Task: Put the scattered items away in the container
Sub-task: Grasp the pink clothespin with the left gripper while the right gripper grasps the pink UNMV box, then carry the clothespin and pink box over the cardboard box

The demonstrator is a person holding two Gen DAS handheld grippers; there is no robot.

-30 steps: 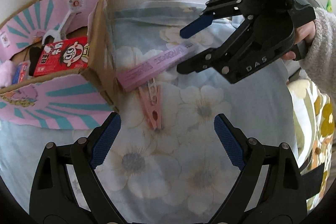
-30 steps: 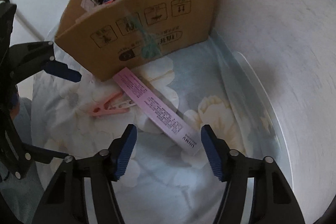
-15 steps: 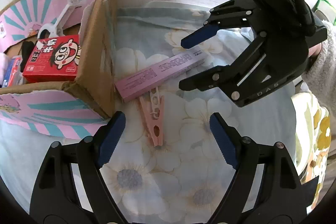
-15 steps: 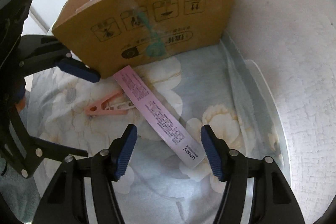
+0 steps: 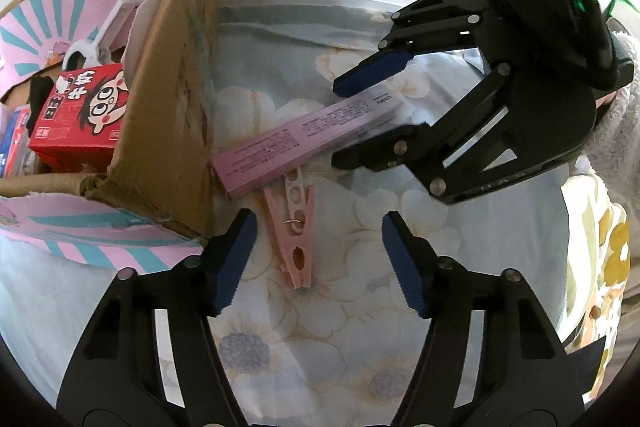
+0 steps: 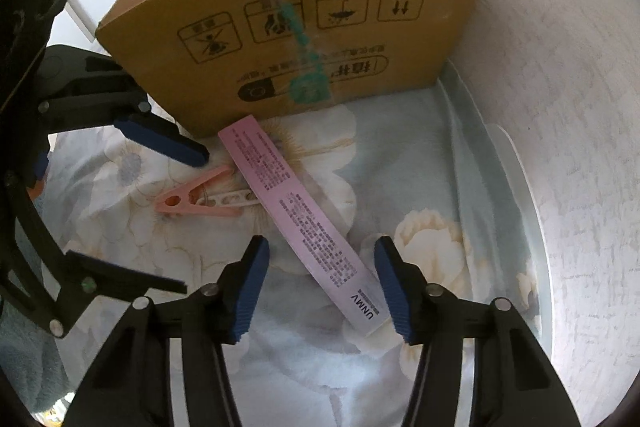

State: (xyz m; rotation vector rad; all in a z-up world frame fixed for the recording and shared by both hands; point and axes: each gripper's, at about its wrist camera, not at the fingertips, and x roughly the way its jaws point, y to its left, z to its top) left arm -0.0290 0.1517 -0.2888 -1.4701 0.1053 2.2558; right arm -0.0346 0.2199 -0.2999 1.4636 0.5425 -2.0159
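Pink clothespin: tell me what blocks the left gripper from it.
Nothing visible stands between the open left gripper and the pink clothespin, which lies on the floral sheet just ahead of its fingertips. Only the clothespin's far end is tucked under the long pink box.

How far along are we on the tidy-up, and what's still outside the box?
Several items already sit in the cardboard box, including a red carton. Nothing is gripped: the right gripper is open around the end of the long pink box, and the left gripper is open over the pink clothespin. Both items lie on the floral sheet, still to go in.
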